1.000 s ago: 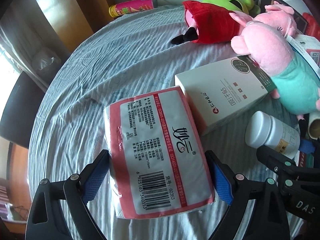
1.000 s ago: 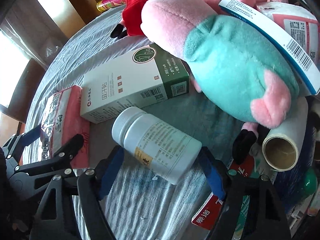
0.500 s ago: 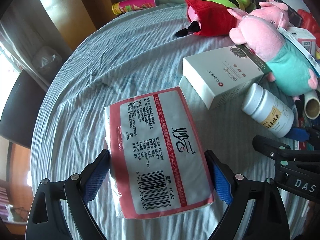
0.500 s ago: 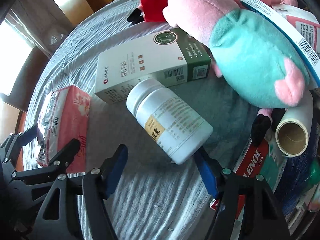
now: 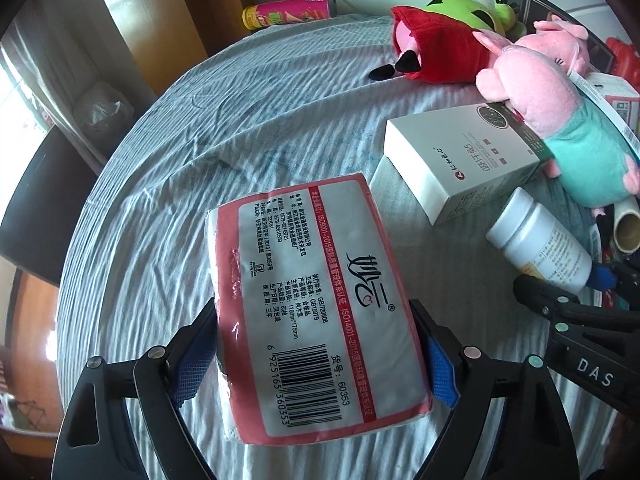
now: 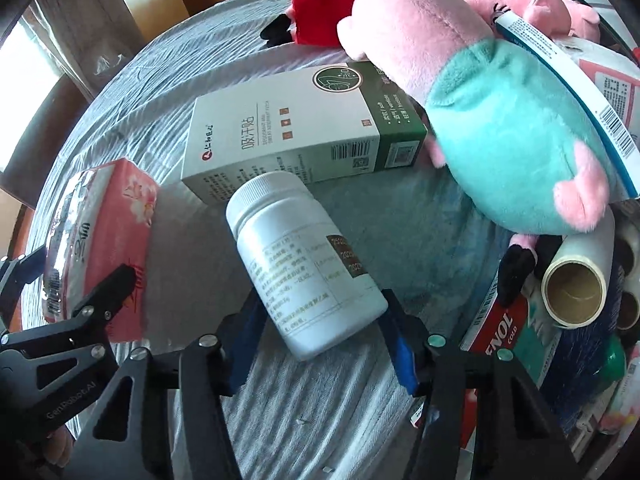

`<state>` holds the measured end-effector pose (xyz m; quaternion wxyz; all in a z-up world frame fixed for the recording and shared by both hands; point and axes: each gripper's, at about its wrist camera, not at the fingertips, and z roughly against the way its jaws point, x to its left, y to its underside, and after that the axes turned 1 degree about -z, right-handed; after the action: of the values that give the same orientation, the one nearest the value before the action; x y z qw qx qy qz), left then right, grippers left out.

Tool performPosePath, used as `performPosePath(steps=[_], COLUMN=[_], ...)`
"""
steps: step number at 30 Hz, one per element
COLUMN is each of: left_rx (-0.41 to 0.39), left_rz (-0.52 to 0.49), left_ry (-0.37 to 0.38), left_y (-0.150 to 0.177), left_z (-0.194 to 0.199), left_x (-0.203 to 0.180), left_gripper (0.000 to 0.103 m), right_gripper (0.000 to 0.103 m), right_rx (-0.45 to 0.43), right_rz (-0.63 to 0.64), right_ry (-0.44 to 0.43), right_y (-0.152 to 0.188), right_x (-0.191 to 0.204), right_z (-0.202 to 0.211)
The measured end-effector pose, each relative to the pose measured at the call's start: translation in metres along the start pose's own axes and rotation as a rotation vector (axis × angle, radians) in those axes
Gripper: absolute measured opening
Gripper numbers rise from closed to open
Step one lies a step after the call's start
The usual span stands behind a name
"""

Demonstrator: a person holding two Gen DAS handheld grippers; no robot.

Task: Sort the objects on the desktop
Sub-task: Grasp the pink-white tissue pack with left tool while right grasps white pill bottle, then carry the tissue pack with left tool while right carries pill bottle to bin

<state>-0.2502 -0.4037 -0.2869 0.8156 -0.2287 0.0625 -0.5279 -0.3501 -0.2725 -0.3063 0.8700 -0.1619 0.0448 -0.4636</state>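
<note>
My left gripper [image 5: 316,356] is shut on a pink and white tissue pack [image 5: 312,300], held above the striped tablecloth [image 5: 240,120]. The pack also shows in the right wrist view [image 6: 100,240] at the left. My right gripper [image 6: 324,344] is shut on a white pill bottle [image 6: 304,260], cap pointing away; it also shows in the left wrist view [image 5: 540,244]. A white and green box [image 6: 296,132] lies just beyond the bottle.
A pink and teal plush pig [image 6: 500,120], a red plush [image 5: 436,52] and a green plush [image 5: 468,4] lie at the back right. A pink can [image 5: 288,12] lies at the far edge. A film roll [image 6: 576,280] and medicine boxes [image 6: 500,328] crowd the right.
Both grippers have drawn back and up with their loads. The pill bottle has been lifted and turned, and the box and plush pig have receded.
</note>
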Motion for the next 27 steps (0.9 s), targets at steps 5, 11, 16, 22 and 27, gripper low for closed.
performPosePath(steps=[5, 11, 16, 22, 27], left_rx=[-0.059, -0.102, -0.096, -0.06, -0.03], left_rz=[0.001, 0.005, 0.002, 0.011, 0.013], left_ry=[-0.02, -0.006, -0.002, -0.009, -0.011], left_y=[0.001, 0.0, 0.007, 0.019, 0.027], left_z=[0.021, 0.041, 0.046, 0.038, 0.03], left_x=[0.007, 0.008, 0.005, 0.003, -0.001], left_gripper=[0.087, 0.087, 0.087, 0.087, 0.087], right_gripper=[0.054, 0.047, 0.047, 0.075, 0.076], right_rx=[-0.046, -0.096, -0.081, -0.074, -0.015], right_rz=[-0.002, 0.007, 0.022, 0.029, 0.056], right_ry=[-0.016, -0.03, -0.069, -0.081, -0.057], right_y=[-0.002, -0.006, 0.0, 0.014, 0.018], right_x=[0.002, 0.012, 0.016, 0.012, 0.015], right_z=[0.014, 0.032, 0.035, 0.037, 0.015])
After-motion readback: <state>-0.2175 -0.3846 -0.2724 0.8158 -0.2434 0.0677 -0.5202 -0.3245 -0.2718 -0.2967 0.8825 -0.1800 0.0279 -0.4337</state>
